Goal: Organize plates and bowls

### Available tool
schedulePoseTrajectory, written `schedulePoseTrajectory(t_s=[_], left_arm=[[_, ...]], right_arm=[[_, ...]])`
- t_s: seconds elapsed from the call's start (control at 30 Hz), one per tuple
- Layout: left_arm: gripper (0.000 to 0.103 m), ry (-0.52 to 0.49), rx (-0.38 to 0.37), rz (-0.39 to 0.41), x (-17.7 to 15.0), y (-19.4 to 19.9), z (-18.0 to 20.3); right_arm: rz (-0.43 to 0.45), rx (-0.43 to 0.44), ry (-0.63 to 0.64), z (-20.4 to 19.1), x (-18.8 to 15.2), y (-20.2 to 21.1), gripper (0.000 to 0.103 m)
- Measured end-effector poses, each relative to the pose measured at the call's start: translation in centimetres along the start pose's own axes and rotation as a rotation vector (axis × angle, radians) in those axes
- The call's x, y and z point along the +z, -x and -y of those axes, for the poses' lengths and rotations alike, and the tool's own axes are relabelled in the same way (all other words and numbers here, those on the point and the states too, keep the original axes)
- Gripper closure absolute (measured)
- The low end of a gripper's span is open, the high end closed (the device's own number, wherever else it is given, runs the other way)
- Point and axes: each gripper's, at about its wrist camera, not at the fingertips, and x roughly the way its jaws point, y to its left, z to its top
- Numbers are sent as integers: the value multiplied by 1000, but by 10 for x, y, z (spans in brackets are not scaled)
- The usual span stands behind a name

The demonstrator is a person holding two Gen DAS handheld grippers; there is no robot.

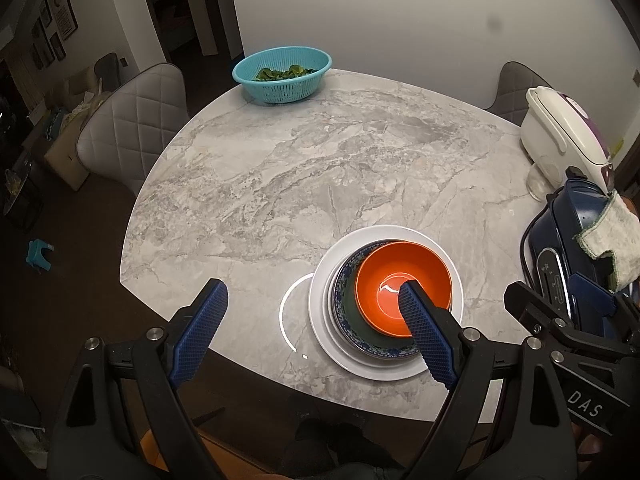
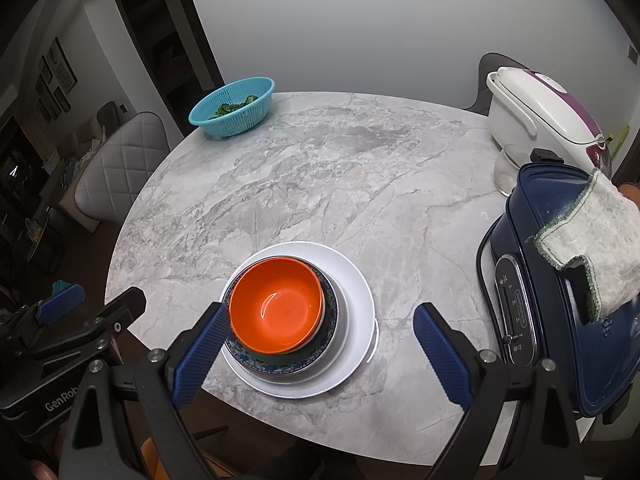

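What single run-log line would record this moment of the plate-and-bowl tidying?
stack: orange bowl atop dark bowl, patterned plate, white plate | left gripper: jaws open, empty | right gripper: jaws open, empty

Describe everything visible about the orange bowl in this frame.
The orange bowl is glossy, smooth, plastic-looking, round and empty, upright, with a light glint inside. It tops the stack, nested in a dark green bowl on a blue patterned plate and a white plate, near the marble table's front edge. Neither gripper grips it.
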Motion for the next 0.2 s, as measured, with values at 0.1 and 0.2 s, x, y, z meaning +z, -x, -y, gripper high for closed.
schedulePoseTrajectory(t_s=[0.1, 0.2], left_arm=[[16, 2, 3, 14, 2, 1, 1], [16, 2, -6, 7, 3, -1, 2]], right_arm=[[-1, 0, -1, 0, 0, 0, 8], [0, 0, 0, 0, 1, -1, 8]])
